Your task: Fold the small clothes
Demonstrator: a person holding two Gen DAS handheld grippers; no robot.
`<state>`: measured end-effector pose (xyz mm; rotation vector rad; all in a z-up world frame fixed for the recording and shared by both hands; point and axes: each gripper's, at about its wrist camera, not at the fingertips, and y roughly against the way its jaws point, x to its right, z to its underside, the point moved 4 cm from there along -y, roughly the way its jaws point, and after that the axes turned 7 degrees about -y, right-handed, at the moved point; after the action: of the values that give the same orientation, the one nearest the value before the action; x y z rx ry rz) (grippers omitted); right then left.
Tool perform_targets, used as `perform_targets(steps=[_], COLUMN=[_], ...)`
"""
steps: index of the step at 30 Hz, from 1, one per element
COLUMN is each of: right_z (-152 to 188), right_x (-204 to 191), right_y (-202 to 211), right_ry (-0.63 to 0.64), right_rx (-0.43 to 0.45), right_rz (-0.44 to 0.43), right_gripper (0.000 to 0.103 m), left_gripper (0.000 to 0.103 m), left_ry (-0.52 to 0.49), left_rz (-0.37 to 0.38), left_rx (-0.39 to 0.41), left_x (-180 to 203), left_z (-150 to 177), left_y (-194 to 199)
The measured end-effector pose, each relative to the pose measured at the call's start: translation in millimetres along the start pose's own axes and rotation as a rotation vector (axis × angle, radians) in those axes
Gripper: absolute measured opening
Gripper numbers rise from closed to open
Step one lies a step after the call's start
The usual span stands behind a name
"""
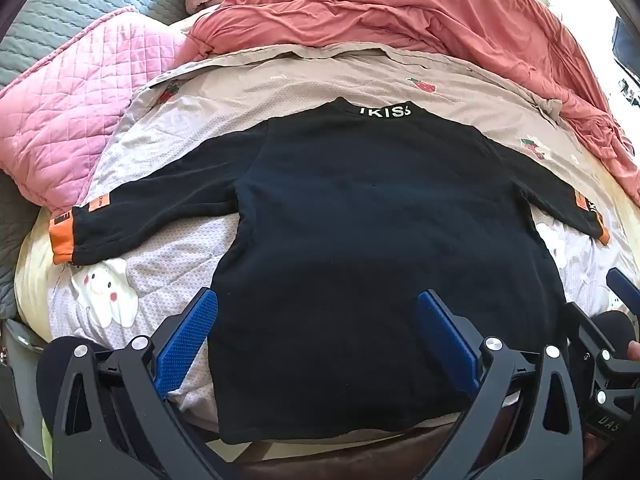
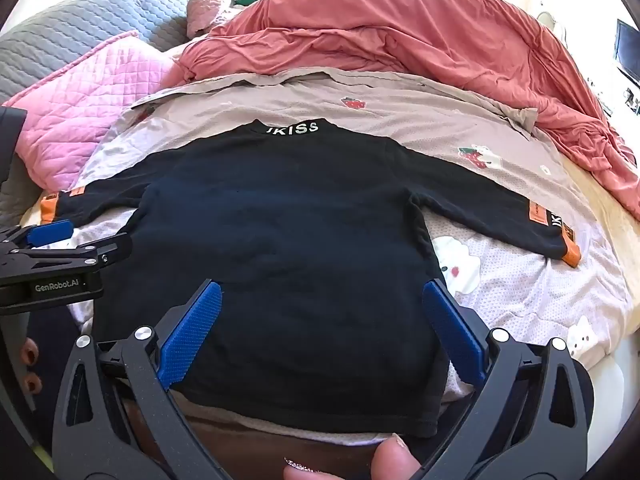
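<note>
A small black long-sleeved top [image 1: 360,240] lies flat on a bed, back side up, collar away from me and hem nearest. Both sleeves are spread out sideways, each ending in an orange cuff [image 1: 63,242]. It rests on a pale bedsheet [image 1: 132,272] printed with strawberries and little white cartoon figures. A salmon duvet [image 1: 400,20] and a pink quilt [image 1: 80,112] are bunched well behind it.

My left claw [image 1: 316,344] hangs over the left half of the hem, its blue pads spread wide with nothing between them. My right claw [image 2: 320,336] hangs over the right half of the hem, just as wide apart and just as empty. Neither touches the cloth as far as I can see.

I judge that no fold has been made yet. To do it well, I would lower each claw onto a single edge of fabric, pinch only the top and not the sheet beneath, and bring the sleeves across the body evenly so the edges line up.

White letters on the collar [image 2: 294,128] read "JKISS" in the right view; the first letter is partly cut off. The right cuff [image 2: 558,220] repeats "JKI". An orange patch beside it is too small to read. The left claw's body, seen from the right, is marked "GenRobot.AI" [image 2: 62,286].
</note>
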<state>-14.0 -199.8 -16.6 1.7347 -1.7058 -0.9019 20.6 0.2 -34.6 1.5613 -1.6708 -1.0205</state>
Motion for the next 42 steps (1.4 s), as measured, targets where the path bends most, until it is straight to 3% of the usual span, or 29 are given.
perform_targets(steps=[42], right_z=[-3.3], right_x=[1.4], right_y=[3.5], right_ry=[0.000], right_rx=[0.029], right_rz=[0.034], right_gripper=[0.095], left_gripper=[0.099], left_ry=[-0.018], left_rz=[-0.013], left_rx=[0.004], left_x=[4.2], left_z=[-2.2], left_y=[1.8])
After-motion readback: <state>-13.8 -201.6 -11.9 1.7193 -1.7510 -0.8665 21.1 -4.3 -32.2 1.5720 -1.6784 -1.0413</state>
